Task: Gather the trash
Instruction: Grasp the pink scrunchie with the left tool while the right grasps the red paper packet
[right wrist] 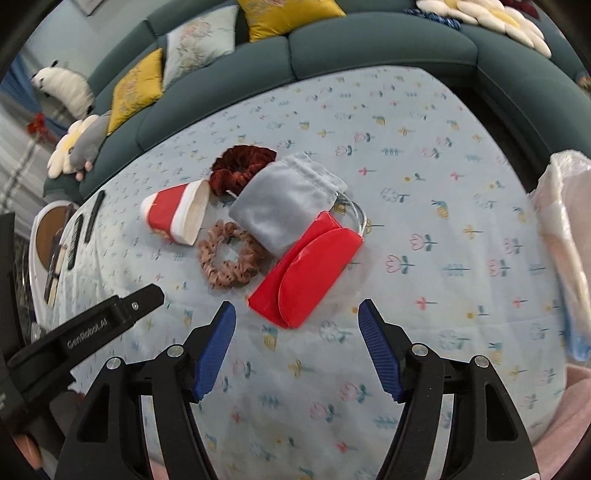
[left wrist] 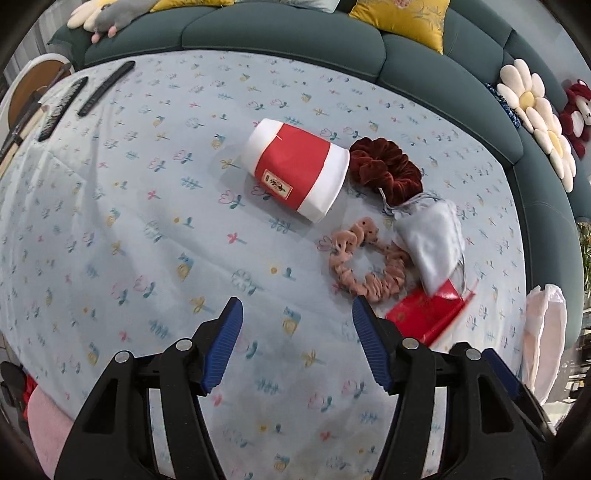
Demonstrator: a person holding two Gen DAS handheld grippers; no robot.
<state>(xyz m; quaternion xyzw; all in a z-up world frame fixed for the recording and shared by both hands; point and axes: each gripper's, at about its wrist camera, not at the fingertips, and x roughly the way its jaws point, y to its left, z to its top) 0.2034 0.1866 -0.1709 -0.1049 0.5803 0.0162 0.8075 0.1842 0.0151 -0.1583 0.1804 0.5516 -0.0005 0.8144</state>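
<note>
A red-and-white paper cup [left wrist: 295, 170] [right wrist: 176, 211] lies on its side on the flowered tablecloth [left wrist: 129, 229]. Beside it lie a dark red velvet scrunchie [left wrist: 384, 170] [right wrist: 240, 168], a pink dotted scrunchie [left wrist: 364, 264] [right wrist: 229, 254], a grey drawstring pouch [left wrist: 432, 240] [right wrist: 284, 206] and a red envelope [left wrist: 424, 314] [right wrist: 306, 273]. My left gripper [left wrist: 297, 310] hangs open over bare cloth, short of the pink scrunchie. My right gripper [right wrist: 296, 312] is open just short of the red envelope, nothing between its blue pads. The left gripper's black body [right wrist: 92, 325] shows at the left of the right wrist view.
A translucent plastic bag [left wrist: 543, 332] [right wrist: 569, 236] hangs at the table's right edge. Two black combs [left wrist: 81, 96] [right wrist: 83, 225] lie at the far left by a round tray [left wrist: 33, 85]. A teal sofa [left wrist: 280, 33] with cushions and plush toys curves behind the table.
</note>
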